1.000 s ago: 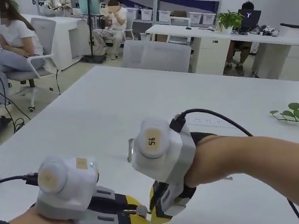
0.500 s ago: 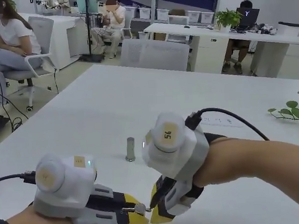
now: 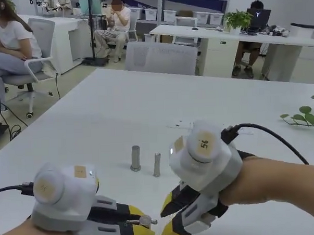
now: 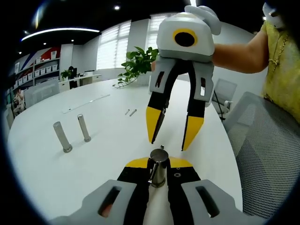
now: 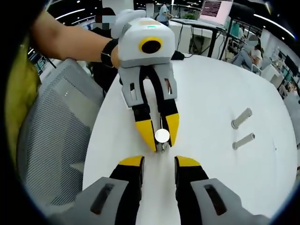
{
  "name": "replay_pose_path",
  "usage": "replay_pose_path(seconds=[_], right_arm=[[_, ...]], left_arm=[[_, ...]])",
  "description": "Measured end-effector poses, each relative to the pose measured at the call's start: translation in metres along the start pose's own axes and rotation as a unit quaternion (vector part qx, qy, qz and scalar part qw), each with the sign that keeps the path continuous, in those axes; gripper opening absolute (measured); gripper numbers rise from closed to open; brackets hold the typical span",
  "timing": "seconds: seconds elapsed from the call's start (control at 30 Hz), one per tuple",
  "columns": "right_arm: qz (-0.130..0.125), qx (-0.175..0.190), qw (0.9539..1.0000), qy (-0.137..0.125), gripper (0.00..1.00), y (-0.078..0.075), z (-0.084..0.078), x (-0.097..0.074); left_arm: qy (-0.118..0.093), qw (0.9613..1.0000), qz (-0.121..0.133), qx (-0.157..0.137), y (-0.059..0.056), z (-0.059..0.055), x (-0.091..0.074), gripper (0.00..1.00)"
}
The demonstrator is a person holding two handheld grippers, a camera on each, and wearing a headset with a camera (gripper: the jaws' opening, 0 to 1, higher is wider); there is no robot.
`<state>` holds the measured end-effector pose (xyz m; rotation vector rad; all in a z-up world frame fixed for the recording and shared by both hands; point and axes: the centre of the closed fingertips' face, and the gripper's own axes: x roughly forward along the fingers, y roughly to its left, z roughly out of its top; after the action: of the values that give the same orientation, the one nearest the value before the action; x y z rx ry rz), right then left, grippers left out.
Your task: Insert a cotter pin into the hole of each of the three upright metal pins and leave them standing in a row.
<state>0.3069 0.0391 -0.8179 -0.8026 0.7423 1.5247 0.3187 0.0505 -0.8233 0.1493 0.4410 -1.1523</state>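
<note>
My left gripper (image 3: 143, 227) is at the bottom left of the head view, shut on a short metal pin (image 3: 147, 220). In the left gripper view that pin (image 4: 158, 168) stands upright between the shut jaws, with a thin wire piece at its side. My right gripper (image 4: 168, 143) faces it with its jaws apart and nothing between them, a little way off the pin. The right gripper view shows the left gripper (image 5: 161, 140) holding the pin's round end (image 5: 162, 135) toward me. Two more metal pins (image 3: 135, 158) (image 3: 157, 165) stand upright side by side on the white table (image 3: 120, 108).
Two loose cotter pins (image 4: 130, 112) lie on the table beyond the standing pins. A leafy plant (image 3: 305, 116) sits at the right edge. A grey chair (image 3: 159, 57) stands behind the table's far edge, and people sit at desks further back.
My right gripper has drawn back to the right, away from the pin held in the left gripper, and its jaws now stand apart. The two standing pins are uncovered.
</note>
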Motion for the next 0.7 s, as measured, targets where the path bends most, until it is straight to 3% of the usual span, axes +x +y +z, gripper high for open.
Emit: replay_pose_path(seconds=[0.3, 0.37, 0.7], right_arm=[[-0.01, 0.017, 0.9979, -0.061, 0.34, 0.0, -0.001, -0.009], [-0.013, 0.019, 0.9963, -0.083, 0.35, 0.001, 0.001, -0.011], [-0.022, 0.047, 0.9888, -0.14, 0.41, 0.003, -0.008, -0.016]], left_arm=[[0.001, 1.0, -0.004, 0.004, 0.0, 0.0, 0.0, 0.11], [0.001, 1.0, -0.005, 0.003, 0.0, 0.0, 0.0, 0.11], [0.0, 1.0, -0.007, 0.002, 0.0, 0.001, 0.0, 0.11]])
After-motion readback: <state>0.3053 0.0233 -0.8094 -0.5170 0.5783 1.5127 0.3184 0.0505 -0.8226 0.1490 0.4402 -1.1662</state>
